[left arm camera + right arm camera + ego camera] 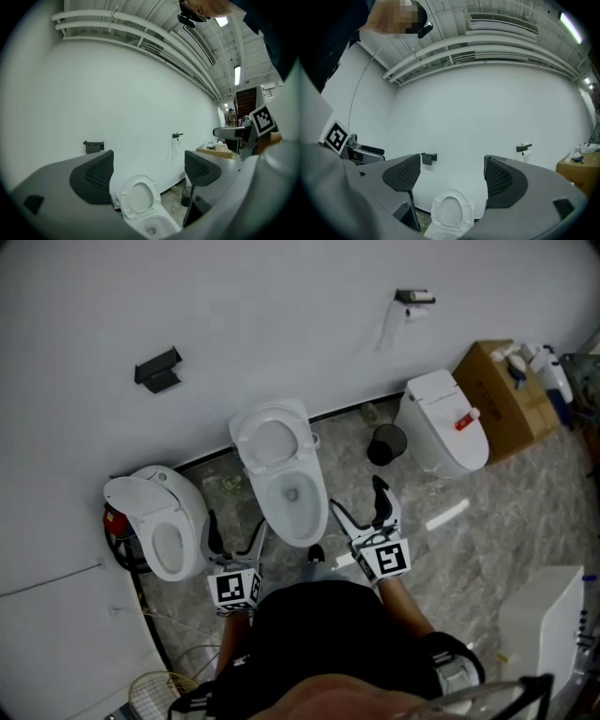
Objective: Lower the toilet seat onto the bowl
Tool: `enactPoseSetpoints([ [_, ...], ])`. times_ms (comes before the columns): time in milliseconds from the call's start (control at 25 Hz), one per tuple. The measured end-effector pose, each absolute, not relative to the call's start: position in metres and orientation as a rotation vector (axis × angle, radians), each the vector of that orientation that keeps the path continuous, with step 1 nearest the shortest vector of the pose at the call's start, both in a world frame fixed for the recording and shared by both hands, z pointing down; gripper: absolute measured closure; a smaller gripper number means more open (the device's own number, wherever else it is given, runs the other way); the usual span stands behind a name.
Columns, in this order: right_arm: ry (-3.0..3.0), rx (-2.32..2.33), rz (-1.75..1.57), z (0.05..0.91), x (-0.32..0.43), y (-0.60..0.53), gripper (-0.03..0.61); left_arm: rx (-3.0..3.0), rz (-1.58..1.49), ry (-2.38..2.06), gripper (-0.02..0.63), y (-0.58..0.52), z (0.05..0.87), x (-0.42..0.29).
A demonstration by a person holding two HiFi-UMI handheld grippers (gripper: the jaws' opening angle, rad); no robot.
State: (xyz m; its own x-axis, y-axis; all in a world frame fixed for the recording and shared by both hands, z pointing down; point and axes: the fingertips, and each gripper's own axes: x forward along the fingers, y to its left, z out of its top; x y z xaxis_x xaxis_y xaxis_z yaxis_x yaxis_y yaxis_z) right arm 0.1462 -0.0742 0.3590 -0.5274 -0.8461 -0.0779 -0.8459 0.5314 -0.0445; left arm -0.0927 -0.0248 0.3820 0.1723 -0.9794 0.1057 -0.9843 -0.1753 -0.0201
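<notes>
We judge the toilet seat [270, 440] to be a stiff, fairly light plastic ring, smooth and likely slippery, which would slam if let go. Its free upper rim looks like the best hold. It stands raised behind the bowl [295, 504]. Our left gripper [236, 538] and right gripper [358, 501] flank the bowl's front, both spread wide and empty, well apart from the seat.

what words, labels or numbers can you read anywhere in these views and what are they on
No words or numbers can be read in any view.
Left marker cube on the left tongs: black-and-white square pattern only, no letters.
Right marker cube on the right tongs: the same, pattern only.
Cardboard box: no legible print.
Spray bottles: labels too small to read.
</notes>
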Motion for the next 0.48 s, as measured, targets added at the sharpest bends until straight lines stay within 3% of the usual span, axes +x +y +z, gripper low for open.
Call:
enactPoseSetpoints([
  [480, 2.799, -1.52, -0.326, 0.426, 0.133, -0.146, 0.16, 2.344, 0.298, -1.868, 0.143, -0.113, 0.432, -0.093],
])
